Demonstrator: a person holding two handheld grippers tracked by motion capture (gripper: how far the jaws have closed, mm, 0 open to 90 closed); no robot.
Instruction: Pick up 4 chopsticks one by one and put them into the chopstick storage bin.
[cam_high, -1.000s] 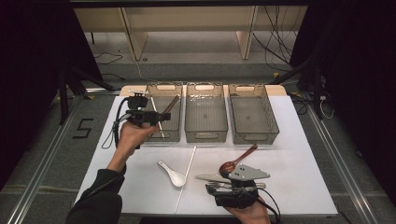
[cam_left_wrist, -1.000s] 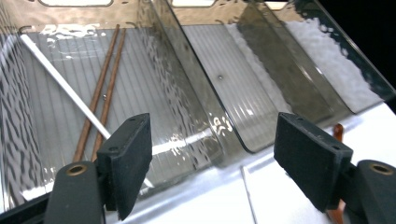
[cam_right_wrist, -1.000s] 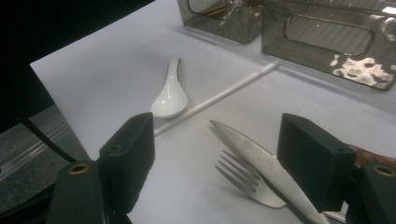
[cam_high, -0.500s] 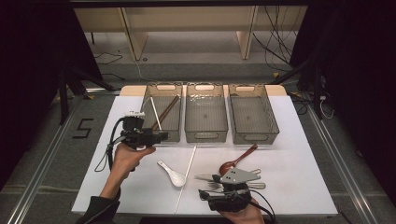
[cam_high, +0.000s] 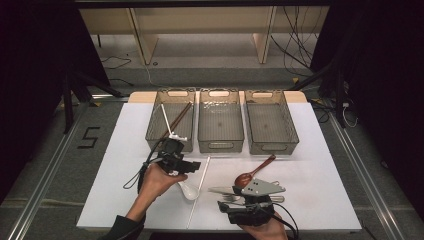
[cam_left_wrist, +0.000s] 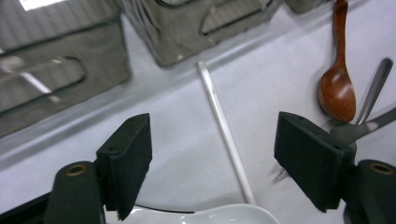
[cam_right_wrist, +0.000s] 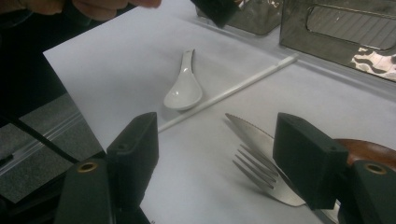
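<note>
- High view: left tool (cam_high: 192, 165) hangs low over the white worktop (cam_high: 125, 150), just in front of the left smoky clear plastic bin (cam_high: 170, 120), jaws spread and nothing between them. White ceramic soup spoon (cam_high: 187, 190) lies on the worktop right below it, beside the long white chopstick (cam_high: 200, 187). Right tool (cam_high: 227, 206) at the near edge, jaws spread, close to the metal fork and knife (cam_high: 225, 192); brown wooden spoon (cam_high: 254, 171) just behind them.
- Left gripper view: left tool (cam_left_wrist: 212, 161) jaws wide apart, gripping nothing and touching nothing. White soup spoon (cam_left_wrist: 210, 215) at the bottom edge between the jaws; chopstick (cam_left_wrist: 224, 128) runs up the gap; wooden spoon (cam_left_wrist: 337, 88) off to the right.
- Right gripper view: right tool (cam_right_wrist: 215, 161) jaws wide apart, empty. Fork (cam_right_wrist: 261, 175) and serrated knife (cam_right_wrist: 247, 130) lie next to the right jaw; contact unclear. Soup spoon (cam_right_wrist: 183, 93) lies farther off, touching the chopstick (cam_right_wrist: 233, 91).
</note>
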